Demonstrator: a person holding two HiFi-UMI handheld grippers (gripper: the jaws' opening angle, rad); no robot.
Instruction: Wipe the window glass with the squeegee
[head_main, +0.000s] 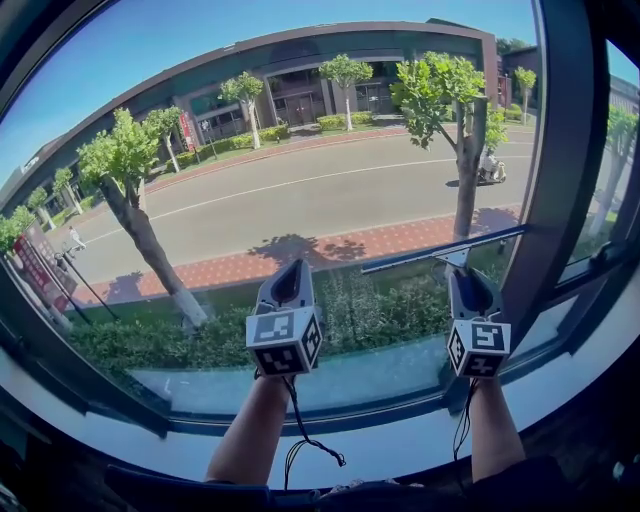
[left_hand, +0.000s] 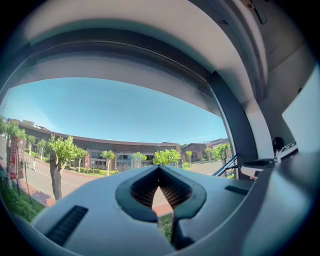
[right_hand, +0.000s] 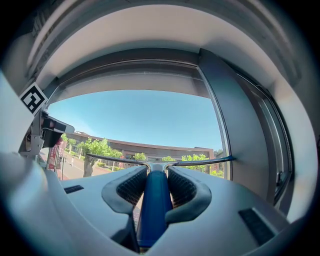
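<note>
Looking past the grippers, what stands around them?

The large clear window glass (head_main: 300, 150) fills the view. A dark metal upright frame (head_main: 562, 150) is close on the right, and a pale sill (head_main: 400, 445) lies near the person. Beyond the pane are a grey road (head_main: 300, 195), a red brick pavement (head_main: 300, 262), green trees (head_main: 125, 155), a low hedge (head_main: 380, 310) and a long curved building (head_main: 300, 85). Nothing stands between the tools and the pane.

Any writing?

Only black-and-white square markers on the grey cubes (head_main: 285, 340). Red banners (head_main: 40, 265) at the far left carry marks too small to read.

And the squeegee?

The slim blue-handled squeegee (head_main: 440, 250) sits at the lower right of the pane. Its handle points away from the person, towards the glass. The blade's long axis runs left to right, with the right end a little higher and just beside the upright frame. Whether the blade presses on the glass cannot be told.

The fingers?

The right gripper (right_hand: 156, 172) clamps the blue handle between its ribbed pads (right_hand: 132, 186). The left gripper (left_hand: 159, 170) is to the left of the squeegee and apart from it. Its tips are together with nothing between them.
</note>
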